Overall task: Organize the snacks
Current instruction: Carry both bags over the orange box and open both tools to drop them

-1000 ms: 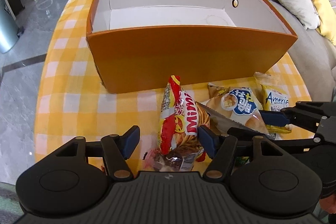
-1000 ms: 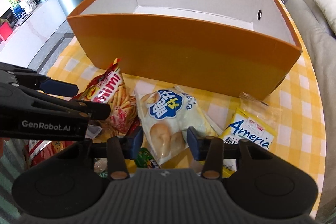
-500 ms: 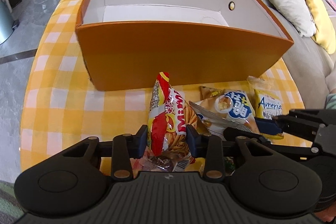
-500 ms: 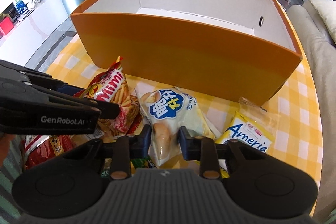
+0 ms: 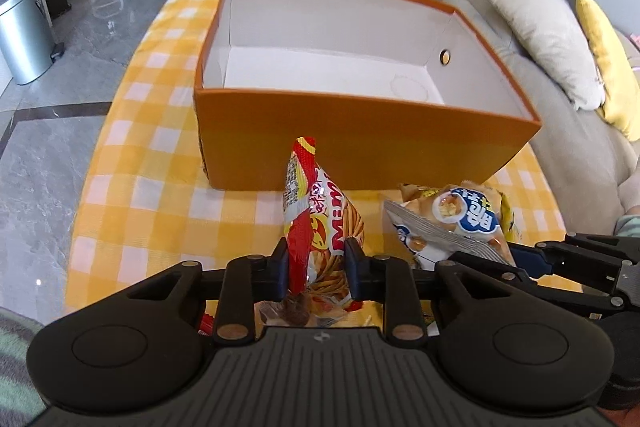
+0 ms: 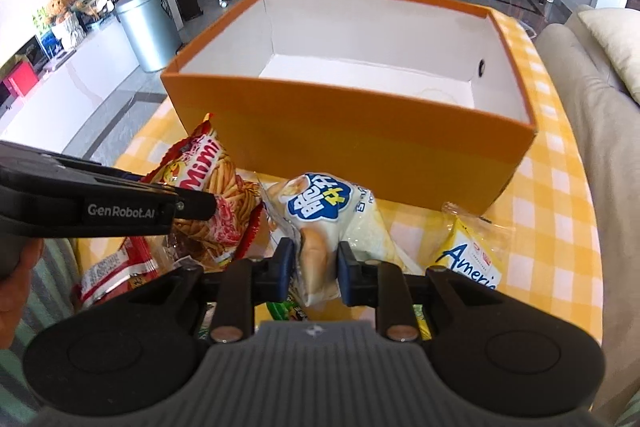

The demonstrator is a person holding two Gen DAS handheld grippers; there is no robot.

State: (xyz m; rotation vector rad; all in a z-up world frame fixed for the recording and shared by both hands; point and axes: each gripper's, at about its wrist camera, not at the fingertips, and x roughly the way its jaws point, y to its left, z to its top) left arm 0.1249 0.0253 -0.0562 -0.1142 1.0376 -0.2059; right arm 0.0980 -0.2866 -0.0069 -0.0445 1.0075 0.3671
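The left claw (image 5: 316, 273) was squeezed tight on a red and yellow crinkly snack bag with "Mimi" on it (image 5: 320, 227). The bag stood up between the blue pads, with its top pointing at the big orange cardboard box with white insides (image 5: 360, 139).

The right claw (image 6: 314, 267) had a white and blue puffy snack bag (image 6: 328, 223) between its pads. Its jaws were closing in on the bag, and the pads pressed the bag's bottom end.

Both bags were near the front edge of the surface, which had a yellow and white checked cloth (image 5: 132, 195) on it. The box sat in the middle of the surface, just behind the bags. A yellow packet with blue letters (image 6: 468, 259) lay flat near the front right corner of the box. More wrappers lay in a pile under the claws at the near edge.
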